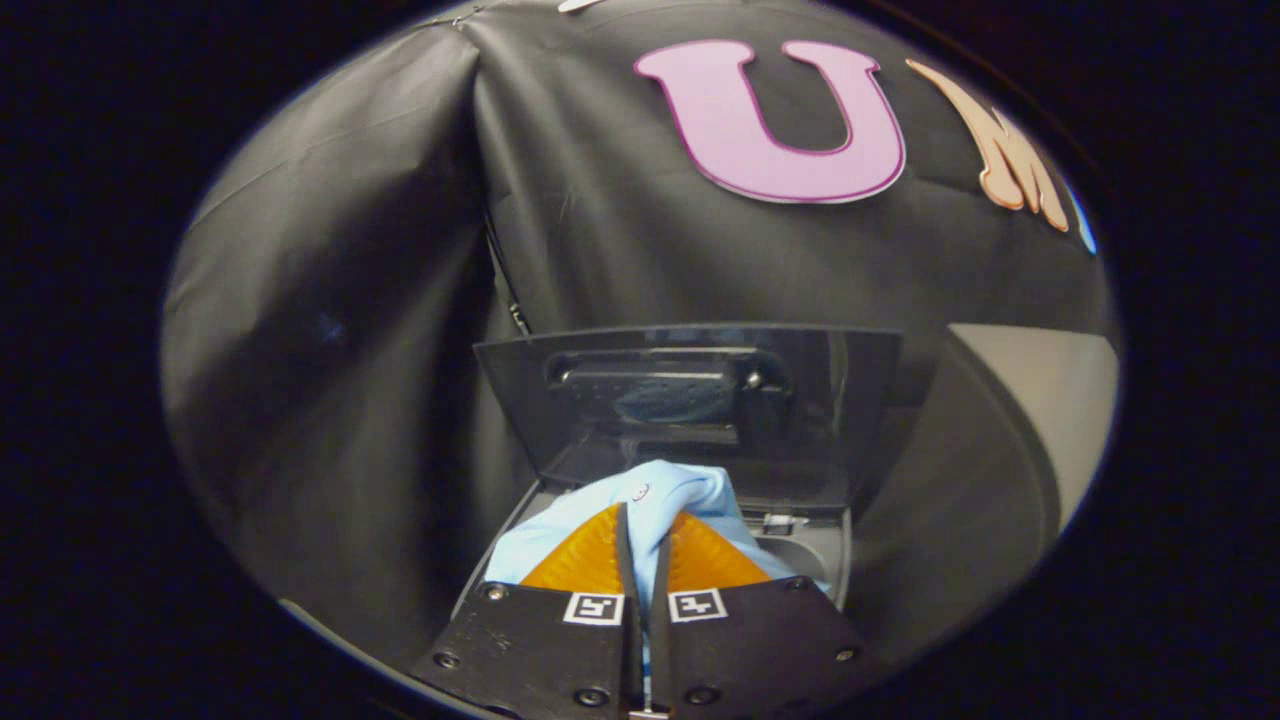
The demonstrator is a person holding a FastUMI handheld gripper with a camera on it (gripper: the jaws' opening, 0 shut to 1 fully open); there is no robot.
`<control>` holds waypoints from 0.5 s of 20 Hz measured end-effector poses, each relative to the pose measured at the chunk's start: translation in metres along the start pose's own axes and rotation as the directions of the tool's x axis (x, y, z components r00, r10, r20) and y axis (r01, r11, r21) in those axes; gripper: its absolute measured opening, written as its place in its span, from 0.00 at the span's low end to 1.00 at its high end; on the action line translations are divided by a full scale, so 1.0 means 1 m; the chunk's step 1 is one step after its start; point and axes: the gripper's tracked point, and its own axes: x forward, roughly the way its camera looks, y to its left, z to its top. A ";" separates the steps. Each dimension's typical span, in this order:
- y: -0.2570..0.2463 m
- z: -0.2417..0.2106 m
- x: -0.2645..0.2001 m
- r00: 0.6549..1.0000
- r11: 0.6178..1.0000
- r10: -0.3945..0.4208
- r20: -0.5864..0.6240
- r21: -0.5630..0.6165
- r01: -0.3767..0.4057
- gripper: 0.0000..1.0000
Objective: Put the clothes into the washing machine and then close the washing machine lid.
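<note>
Garment held over the open washer, not yet dropped in.

The light blue clothes (660,500) bunch just ahead of the gripper (645,535), whose jaws are nearly closed, pinching the fabric between them. Beyond, at 12 o'clock, the washing machine lid (690,400) stands raised; the tub opening (800,555) shows at 3 o'clock of the cloth. Likely next: lower, release, then swing the lid down.

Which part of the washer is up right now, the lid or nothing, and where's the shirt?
The dark see-through lid stands raised behind the opening. The light blue shirt is pinched in the gripper, held over the washing machine opening.
</note>
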 end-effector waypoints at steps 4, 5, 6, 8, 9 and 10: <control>0.005 -0.027 0.032 0.998 0.999 -0.008 -0.065 -0.046 0.005 0.03; 0.008 -0.033 0.032 0.997 0.998 -0.016 -0.077 -0.068 0.011 0.03; 0.008 -0.038 0.033 0.996 0.996 -0.024 -0.091 -0.084 0.016 0.03; 0.006 -0.047 0.035 0.993 0.995 -0.030 -0.112 -0.100 0.019 0.03; 0.006 -0.053 0.038 0.992 0.995 -0.030 -0.124 -0.103 0.017 0.02; 0.005 -0.057 0.040 0.990 0.995 -0.031 -0.135 -0.103 0.017 0.03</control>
